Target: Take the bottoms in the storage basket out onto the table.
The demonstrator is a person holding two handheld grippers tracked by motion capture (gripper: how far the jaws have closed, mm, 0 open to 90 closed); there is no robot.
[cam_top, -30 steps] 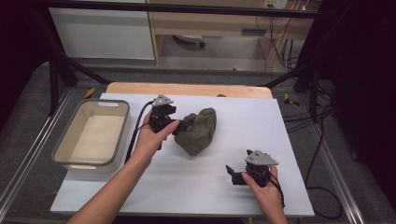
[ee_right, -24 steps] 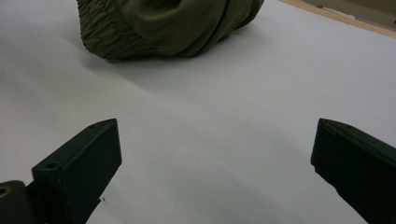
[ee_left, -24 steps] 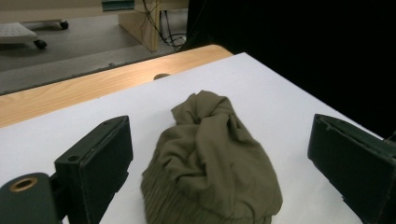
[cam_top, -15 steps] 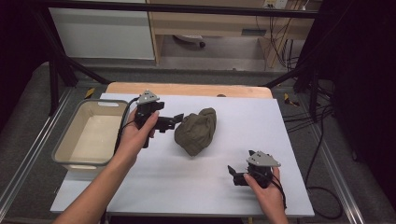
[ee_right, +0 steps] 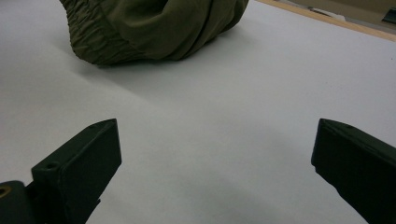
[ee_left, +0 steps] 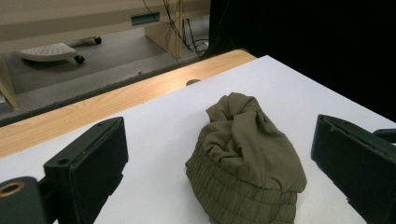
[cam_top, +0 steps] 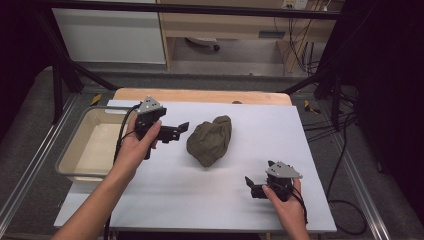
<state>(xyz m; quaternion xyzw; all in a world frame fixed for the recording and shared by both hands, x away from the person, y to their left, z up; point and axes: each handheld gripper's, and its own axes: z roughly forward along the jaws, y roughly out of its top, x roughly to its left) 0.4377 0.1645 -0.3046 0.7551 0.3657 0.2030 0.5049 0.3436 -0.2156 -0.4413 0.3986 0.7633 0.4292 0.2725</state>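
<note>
Left gripper [cam_top: 181,131] held above the white table [cam_top: 200,200], left of centre, pointing toward the middle of the board. Jaws spread wide and have just been opening further; nothing between them. In the left gripper view the two black jaws stand at the frame's lower corners, with the cloth lying on the table ahead of them, apart from both. The person's left hand [cam_top: 137,145] wraps the gripper body, its cable looping down beside the wrist, the grey three-cornered plate on top.

Olive-green cloth bundle [cam_top: 210,141] sits near the middle of the table, just right of the left gripper's tips, not touching them. Crumpled into a rounded heap; a ribbed, gathered band runs along its near edge in the left gripper view [ee_left: 247,163].

Right gripper [cam_top: 252,186] low at the table's near right, held by the right hand [cam_top: 285,197]. Jaws spread, empty. In the right gripper view bare white surface lies between the jaws, with the bundle [ee_right: 154,28] well ahead at the top of the frame.

Beige plastic bin [cam_top: 75,165] stands at the table's left edge, just beyond the left hand. A strip of light wood [cam_top: 200,95] shows along the table's far side.
</note>
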